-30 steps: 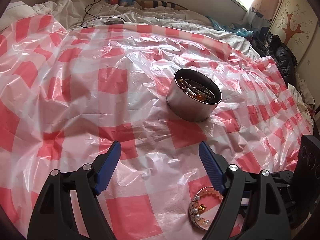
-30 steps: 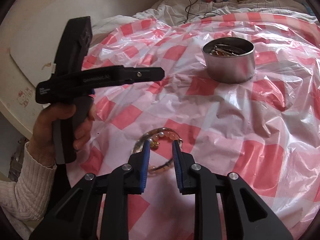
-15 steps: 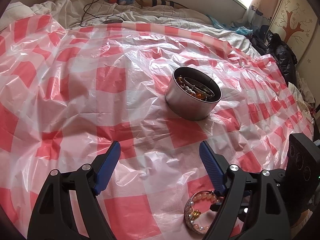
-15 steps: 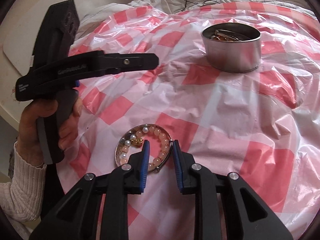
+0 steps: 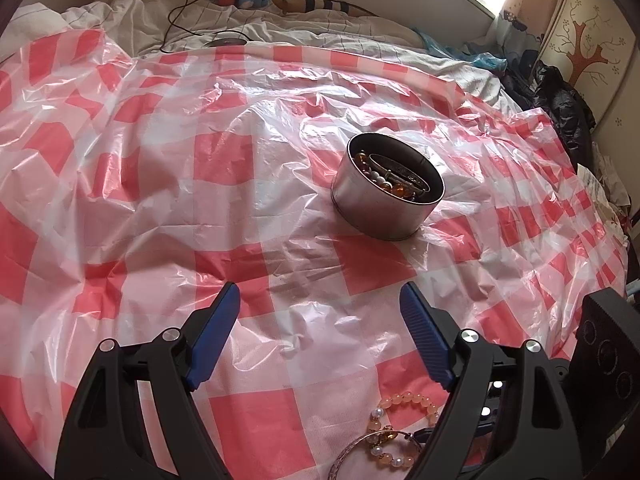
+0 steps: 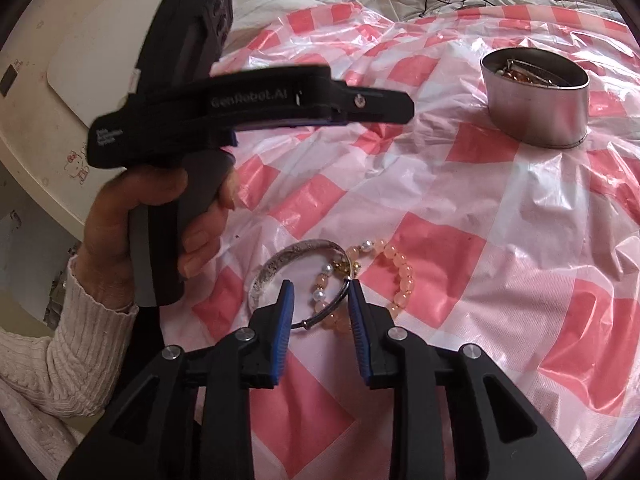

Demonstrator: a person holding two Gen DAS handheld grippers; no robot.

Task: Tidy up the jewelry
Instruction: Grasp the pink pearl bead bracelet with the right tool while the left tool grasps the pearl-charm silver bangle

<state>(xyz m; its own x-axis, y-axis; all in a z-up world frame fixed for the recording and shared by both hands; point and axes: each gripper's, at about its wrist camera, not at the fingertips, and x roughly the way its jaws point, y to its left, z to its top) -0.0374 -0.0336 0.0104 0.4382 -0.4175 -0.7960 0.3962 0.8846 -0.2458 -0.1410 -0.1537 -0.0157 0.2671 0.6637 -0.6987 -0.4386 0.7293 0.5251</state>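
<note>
A silver bangle (image 6: 276, 260) and a peach bead bracelet with pearls (image 6: 402, 276) lie overlapping on the checked sheet. My right gripper (image 6: 320, 286) hangs right over them, its jaws opening. The bangle's thin side and some beads lie between the blue pads, which do not press on them. A round metal tin (image 6: 536, 96) holding several pieces of jewelry stands further back. In the left wrist view my left gripper (image 5: 319, 290) stands wide open over bare sheet with nothing in it, the tin (image 5: 386, 196) ahead of it and the bead bracelet (image 5: 404, 398) at the lower right.
A pink and white checked plastic sheet (image 5: 200, 160) covers the bed. White bedding with a black cable (image 5: 180, 8) lies behind it. Dark clothes (image 5: 560, 100) pile at the right edge. A person's hand (image 6: 132, 220) in a cream knit sleeve grips the left gripper's handle.
My right gripper has come closer to the jewelry and its jaws have widened slightly. The bead bracelet now lies partly out of the bangle toward the right. My left gripper has stayed put.
</note>
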